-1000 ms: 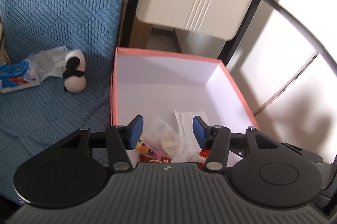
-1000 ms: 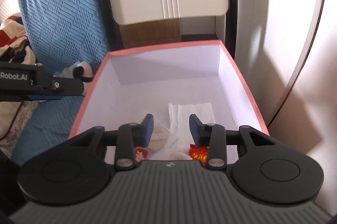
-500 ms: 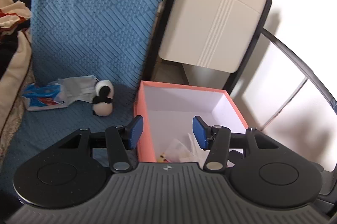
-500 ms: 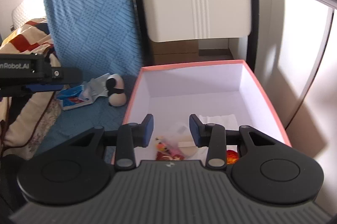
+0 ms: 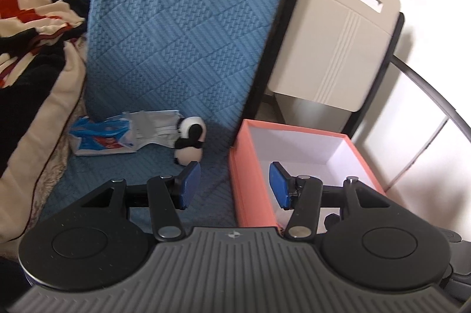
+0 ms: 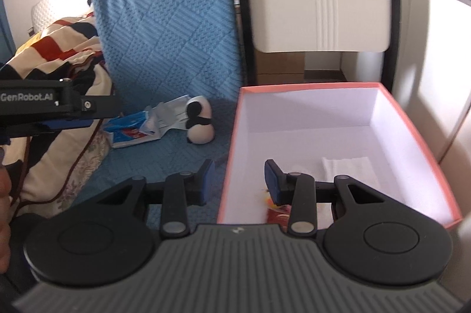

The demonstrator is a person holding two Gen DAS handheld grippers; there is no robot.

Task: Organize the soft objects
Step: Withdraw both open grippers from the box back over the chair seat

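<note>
A small black-and-white plush toy (image 5: 190, 140) (image 6: 200, 121) lies on the blue quilted seat (image 5: 141, 189), against a grey-white cloth (image 5: 156, 127) and a blue-and-red packet (image 5: 100, 136) (image 6: 129, 130). To its right stands a pink box (image 5: 253, 183) (image 6: 229, 165) with white inside, holding white tissue (image 6: 350, 168) and small colourful wrappers (image 6: 275, 207). My left gripper (image 5: 234, 186) hangs open and empty above the box's left wall. My right gripper (image 6: 238, 180) is open and empty too, over the same wall. The left gripper's side shows at the left of the right wrist view (image 6: 59, 107).
A blue quilted backrest (image 5: 182, 27) rises behind the seat. A striped blanket (image 5: 32, 27) is heaped on the left. A beige folding chair (image 5: 335, 42) leans behind the box, and a dark curved bar (image 5: 435, 95) runs past the white wall at right.
Both grippers have drawn back and up from inside the box and shifted left, so the plush toy, cloth and packet have come into fuller view. Jaw widths look the same.
</note>
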